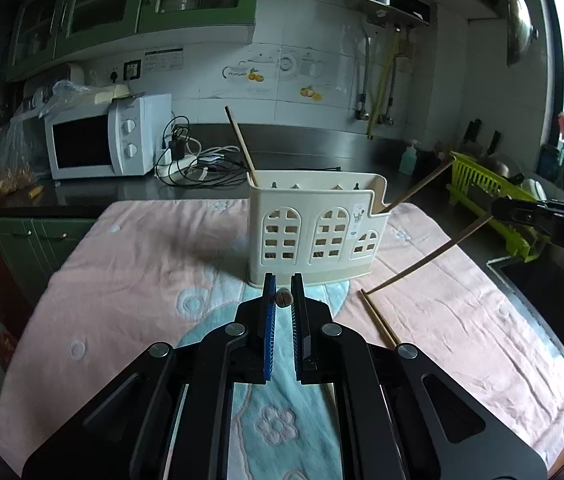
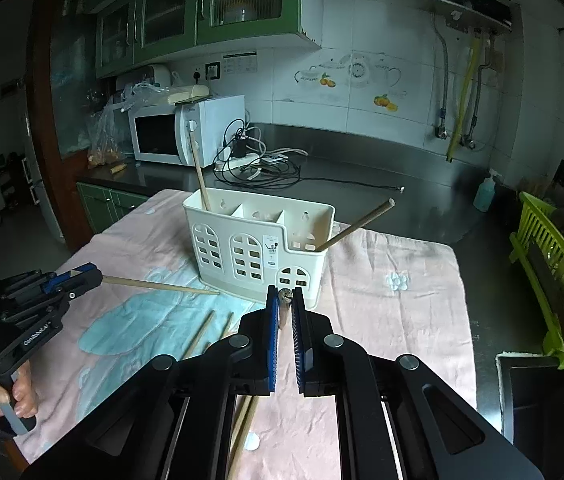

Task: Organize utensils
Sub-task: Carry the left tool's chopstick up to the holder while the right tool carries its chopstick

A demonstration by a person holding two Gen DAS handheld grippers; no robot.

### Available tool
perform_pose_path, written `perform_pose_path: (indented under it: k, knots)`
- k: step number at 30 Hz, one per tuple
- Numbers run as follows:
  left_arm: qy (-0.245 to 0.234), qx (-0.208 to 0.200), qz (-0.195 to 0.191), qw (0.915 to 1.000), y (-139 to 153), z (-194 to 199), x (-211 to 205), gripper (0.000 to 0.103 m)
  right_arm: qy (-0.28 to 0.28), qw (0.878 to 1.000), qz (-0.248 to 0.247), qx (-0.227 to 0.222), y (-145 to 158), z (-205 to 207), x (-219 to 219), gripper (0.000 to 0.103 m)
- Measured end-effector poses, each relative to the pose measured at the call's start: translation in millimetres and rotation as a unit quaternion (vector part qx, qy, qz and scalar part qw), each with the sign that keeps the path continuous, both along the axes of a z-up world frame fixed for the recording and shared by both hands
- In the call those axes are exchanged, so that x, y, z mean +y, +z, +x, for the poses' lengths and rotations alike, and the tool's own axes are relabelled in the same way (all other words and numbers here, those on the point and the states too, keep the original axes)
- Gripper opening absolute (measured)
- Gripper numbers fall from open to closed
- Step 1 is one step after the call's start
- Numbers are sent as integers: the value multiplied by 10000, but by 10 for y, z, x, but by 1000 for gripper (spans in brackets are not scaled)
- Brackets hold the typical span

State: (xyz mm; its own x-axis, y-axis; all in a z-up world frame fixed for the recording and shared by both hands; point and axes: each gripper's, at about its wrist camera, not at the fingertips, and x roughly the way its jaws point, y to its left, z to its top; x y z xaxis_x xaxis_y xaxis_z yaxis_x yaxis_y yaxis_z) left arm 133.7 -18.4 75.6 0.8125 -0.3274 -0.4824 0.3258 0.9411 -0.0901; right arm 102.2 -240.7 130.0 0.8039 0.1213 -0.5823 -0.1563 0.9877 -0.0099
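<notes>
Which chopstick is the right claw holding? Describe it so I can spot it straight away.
Start at the cream utensil holder standing on the pink quilted cloth. To its right, a chopstick slants up from the cloth into the right claw. Unlike the chopsticks lying flat beside it and the two standing in the holder, its far end is off the cloth.

Cream utensil holder (image 2: 258, 248) upright on cloth, two wooden chopsticks (image 2: 356, 226) leaning inside.
</notes>
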Motion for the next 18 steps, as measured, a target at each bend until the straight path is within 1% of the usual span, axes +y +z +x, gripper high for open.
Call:
perform_pose_path:
  k: [4, 7, 11, 13, 18]
  knots:
    - [-24, 1, -26, 10000, 208, 83, -20, 6, 36, 9999, 63, 89, 131, 108, -54, 7]
    - [-125, -51, 46, 9999, 430, 144, -62, 6, 29, 9999, 91, 76, 281, 190, -107, 7]
    - [-200, -78, 139, 9997, 635, 211, -120, 6, 59, 9999, 130, 64, 497, 274, -173, 7]
    - [-247, -105, 104, 9996, 754, 231, -120, 6, 83, 9999, 85, 21, 627, 295, -186, 7]
    - [-282, -326, -34, 9991, 1094, 235, -98, 6, 183, 9998, -3, -96, 974, 319, -204, 7]
